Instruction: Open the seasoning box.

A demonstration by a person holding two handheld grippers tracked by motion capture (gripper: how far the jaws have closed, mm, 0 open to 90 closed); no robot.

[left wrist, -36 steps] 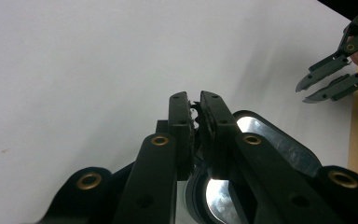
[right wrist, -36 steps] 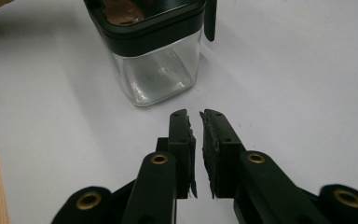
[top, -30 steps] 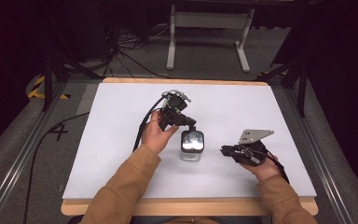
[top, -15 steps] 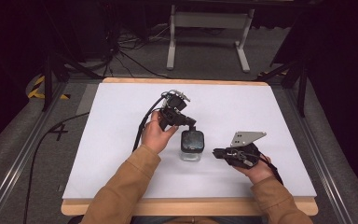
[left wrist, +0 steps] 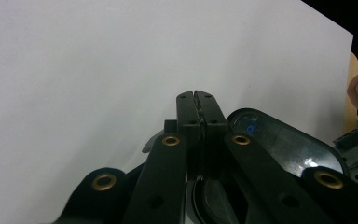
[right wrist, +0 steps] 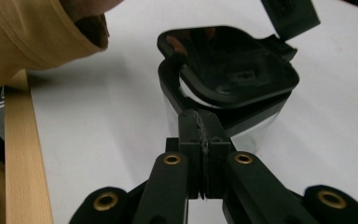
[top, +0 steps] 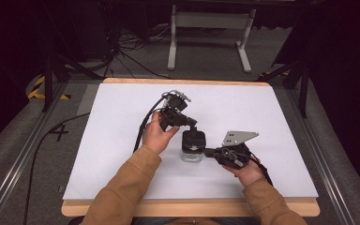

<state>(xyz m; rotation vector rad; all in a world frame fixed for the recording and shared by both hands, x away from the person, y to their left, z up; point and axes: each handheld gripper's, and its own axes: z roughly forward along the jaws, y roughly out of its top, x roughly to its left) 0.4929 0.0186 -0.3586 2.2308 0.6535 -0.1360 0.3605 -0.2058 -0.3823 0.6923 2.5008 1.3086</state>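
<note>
A small clear container (top: 193, 146) with a black lid (right wrist: 228, 70) stands in the middle of the white table (top: 272, 108). In the right gripper view the lid sits tilted, lifted at one side. My left gripper (top: 192, 125) reaches in from the upper left, its jaws shut with nothing between the tips (left wrist: 198, 99), resting at the lid's (left wrist: 279, 144) far edge. My right gripper (top: 207, 152) comes from the right. It is shut too, and its tips (right wrist: 200, 117) are at the container's clear side wall (right wrist: 256, 133), just below the lid.
A tan sleeve (right wrist: 37, 32) and the table's wooden front edge (right wrist: 23, 163) lie left of the container in the right gripper view. A black cable (top: 142, 131) trails from the left gripper. A grey metal stand (top: 211, 21) stands on the floor beyond the table.
My right gripper has slid left across the table until its tips reach the container. The left gripper and the container have stayed in place.
</note>
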